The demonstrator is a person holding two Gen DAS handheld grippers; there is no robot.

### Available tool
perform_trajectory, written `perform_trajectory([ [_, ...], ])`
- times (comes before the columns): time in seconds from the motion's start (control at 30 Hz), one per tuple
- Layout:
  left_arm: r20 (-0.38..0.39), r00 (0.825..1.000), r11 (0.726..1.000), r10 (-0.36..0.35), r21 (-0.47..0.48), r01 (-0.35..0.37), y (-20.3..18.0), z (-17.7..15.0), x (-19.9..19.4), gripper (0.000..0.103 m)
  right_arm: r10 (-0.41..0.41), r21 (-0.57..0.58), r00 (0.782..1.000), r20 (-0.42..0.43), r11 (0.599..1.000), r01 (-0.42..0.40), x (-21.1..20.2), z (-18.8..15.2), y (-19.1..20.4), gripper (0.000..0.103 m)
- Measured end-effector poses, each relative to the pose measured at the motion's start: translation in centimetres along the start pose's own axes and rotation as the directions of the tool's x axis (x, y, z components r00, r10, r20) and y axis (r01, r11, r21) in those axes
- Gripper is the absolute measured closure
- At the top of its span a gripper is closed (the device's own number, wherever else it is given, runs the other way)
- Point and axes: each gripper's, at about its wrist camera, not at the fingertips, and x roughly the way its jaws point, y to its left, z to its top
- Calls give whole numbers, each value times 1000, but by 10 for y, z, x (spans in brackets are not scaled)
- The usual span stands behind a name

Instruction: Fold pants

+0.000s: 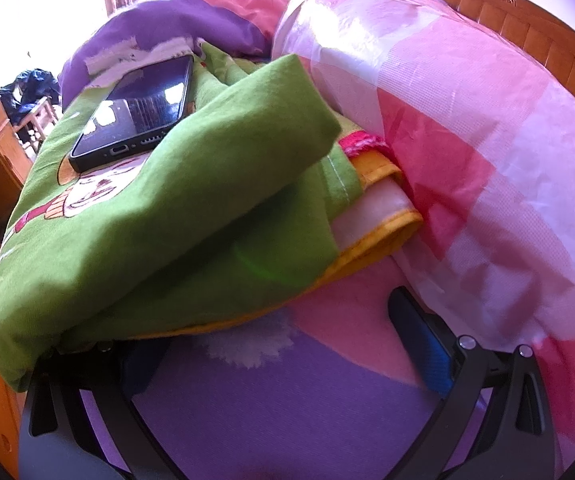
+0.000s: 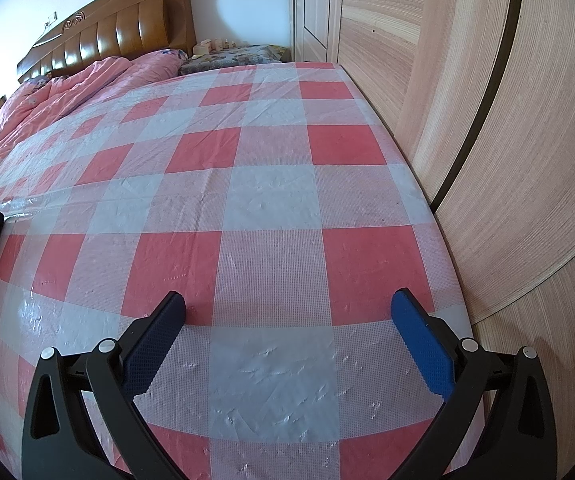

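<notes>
Pants (image 1: 159,216) of green cloth with a cartoon print lie bunched on the bed in the left wrist view, filling the left and middle of the picture. Their lower edge drapes over the left finger of the left gripper (image 1: 271,360), hiding that fingertip, while the blue-padded right finger (image 1: 419,344) stands bare and well apart from the cloth. The fingers are spread wide, with purple and pink bedding (image 1: 287,420) showing between them; whether the covered finger actually presses the cloth cannot be told. A dark phone (image 1: 139,112) rests on top of the pants, toward their far left side. A yellow-edged blanket (image 1: 371,216) peeks out beneath the green folds, and a pink checked plastic sheet (image 1: 467,140) rises to the right. In the right wrist view the right gripper (image 2: 289,310) hangs released, fingers wide, over the flat red-and-white checked sheet (image 2: 271,184), with none of the green cloth near it. A wooden wardrobe (image 2: 507,120) runs along the bed's right side.
</notes>
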Motion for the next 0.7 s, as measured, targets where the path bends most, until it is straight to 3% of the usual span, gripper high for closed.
perform_trajectory([
  [0.07, -3, 1000, 1000, 1, 5, -1, 3, 1, -16, 7, -11, 17, 1000, -6, 1000, 11, 0, 1, 2, 4],
  [0.1, 14, 1000, 1000, 26, 5, -26, 2, 1, -30, 16, -20, 24, 999, -30, 1000, 21, -1, 1, 4, 4],
  [0.13, 43, 999, 999, 29, 17, -30, -2, 1, -47, 15, -34, 60, 996, -79, 997, 38, -4, 0, 10, 4],
  [0.17, 127, 992, 998, -5, 57, -2, -13, -1, -78, 14, -8, 86, 997, -78, 996, 15, -15, -5, 20, 4],
  [0.2, 209, 977, 994, -36, 109, 13, -26, -5, -106, 4, -4, 87, 999, -48, 996, 9, -27, -11, 29, 4],
  [0.23, 300, 950, 982, -84, 185, 28, -45, -11, -139, 2, -16, 54, 1000, 8, 998, 16, -49, -22, 52, 4],
  [0.3, 433, 877, 940, -209, 335, 59, -89, -29, -203, 2, -22, -47, 998, 55, 999, 24, -78, -42, 95, 4],
  [0.37, 484, 819, 895, -309, 440, 78, -132, -50, -252, 1, 18, -175, 994, 107, 985, 0, -106, -69, 148, 4],
  [0.43, 448, 792, 835, -416, 533, 137, -172, -69, -283, 1, 65, -267, 991, 113, 963, -33, -124, -92, 194, 4],
  [0.5, 289, 770, 707, -570, 649, 280, -216, -90, -306, 1, 94, -323, 988, 124, 945, -49, -136, -107, 224, 4],
  [0.57, 213, 764, 646, -608, 692, 321, -242, -106, -317, 1, 107, -381, 987, 119, 923, -54, -144, -118, 250, 4],
  [0.7, 144, 760, 565, -634, 757, 328, -274, -136, -330, 1, 129, -430, 986, 103, 900, -73, -150, -130, 272, 4],
])
